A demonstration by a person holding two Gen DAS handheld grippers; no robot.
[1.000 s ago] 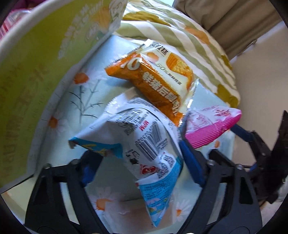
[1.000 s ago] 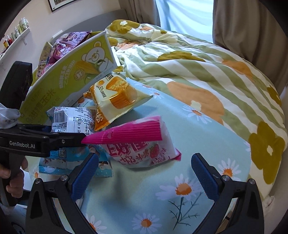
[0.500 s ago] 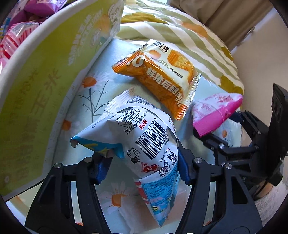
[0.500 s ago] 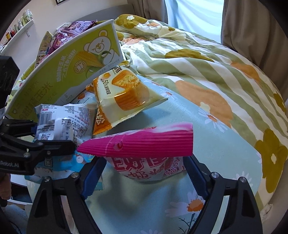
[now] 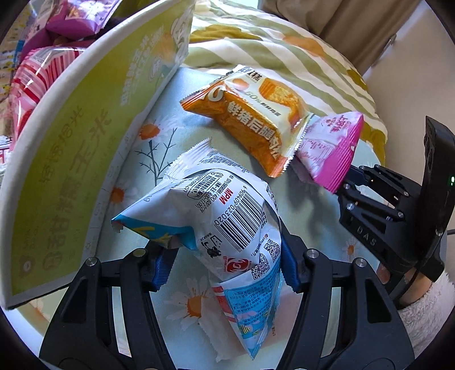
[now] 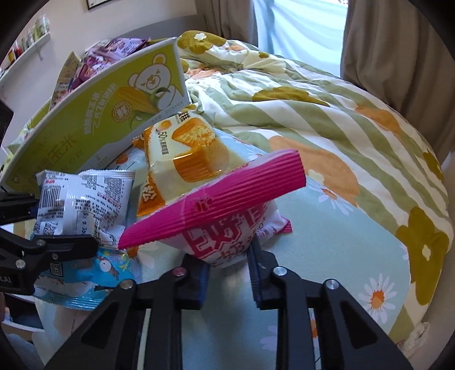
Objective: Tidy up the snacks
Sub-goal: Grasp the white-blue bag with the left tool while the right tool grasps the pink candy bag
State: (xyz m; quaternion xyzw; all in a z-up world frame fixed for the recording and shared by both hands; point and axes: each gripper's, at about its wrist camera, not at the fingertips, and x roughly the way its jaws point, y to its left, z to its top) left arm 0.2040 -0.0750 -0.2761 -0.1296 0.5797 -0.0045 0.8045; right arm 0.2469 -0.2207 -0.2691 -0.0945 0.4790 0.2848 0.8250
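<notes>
My left gripper (image 5: pixel 224 264) is shut on a white and blue snack packet (image 5: pixel 227 216), barcode side up, just over the daisy-print sheet (image 5: pixel 159 142). In the right wrist view that packet (image 6: pixel 82 199) shows at the left, between the left gripper's fingers (image 6: pixel 57 247). My right gripper (image 6: pixel 227 266) has its jaws closing tight on a pink and white packet (image 6: pixel 216 205), and the pads press its lower part. From the left wrist view the pink packet (image 5: pixel 330 148) sticks out of the right gripper (image 5: pixel 345 182). An orange cake packet (image 5: pixel 256 122) lies loose between the two.
A tall green corn-print box (image 5: pixel 71 170) stands along the left, with purple and pink-striped packets (image 5: pixel 71 17) behind its wall. A striped flower quilt (image 6: pixel 312 99) is bunched beyond the snacks. The bed edge drops off at the right, by the curtains (image 6: pixel 392 42). A fleecy sleeve (image 5: pixel 421 313) shows.
The right gripper's wide jaws have closed onto the pink packet, which now tilts up. The left jaws narrowed onto the white and blue packet and have held it since.
</notes>
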